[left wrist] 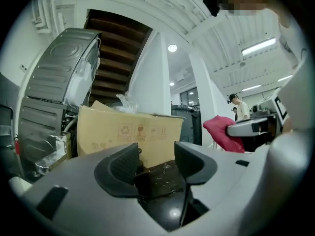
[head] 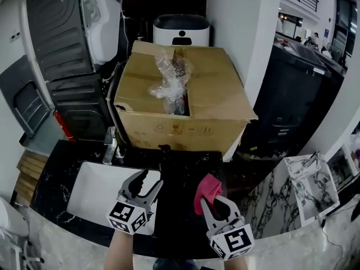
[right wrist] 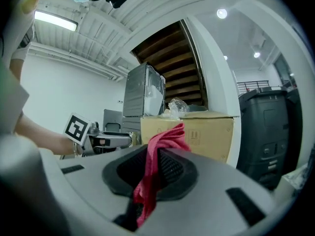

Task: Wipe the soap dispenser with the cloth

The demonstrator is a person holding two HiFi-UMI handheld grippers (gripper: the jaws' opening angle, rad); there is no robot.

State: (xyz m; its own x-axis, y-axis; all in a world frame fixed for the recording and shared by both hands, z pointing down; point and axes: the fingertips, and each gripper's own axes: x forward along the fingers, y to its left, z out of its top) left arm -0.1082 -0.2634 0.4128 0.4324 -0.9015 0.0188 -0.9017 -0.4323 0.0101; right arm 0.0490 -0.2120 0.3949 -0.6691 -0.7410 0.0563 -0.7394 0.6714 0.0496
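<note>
My right gripper (head: pixel 215 202) is shut on a pink-red cloth (head: pixel 207 189), which bunches up out of its jaws (right wrist: pixel 165 139) and hangs below them. My left gripper (head: pixel 149 180) stands open over the black counter's sink edge, with nothing pressed between its pads (left wrist: pixel 156 163). A small dark pump-like top, probably the soap dispenser (head: pixel 164 149), stands at the counter's far edge ahead of both grippers. Its body is lost against the black stone. The left gripper view shows the cloth (left wrist: pixel 221 132) off to the right.
A white sink (head: pixel 95 190) with a chrome tap (head: pixel 111 146) is set in the black marble counter (head: pixel 185 173). Behind it stands a large cardboard box (head: pixel 180 94) with crumpled plastic (head: pixel 167 80) in it. A grey appliance (head: pixel 62 32) and dark cabinets flank it.
</note>
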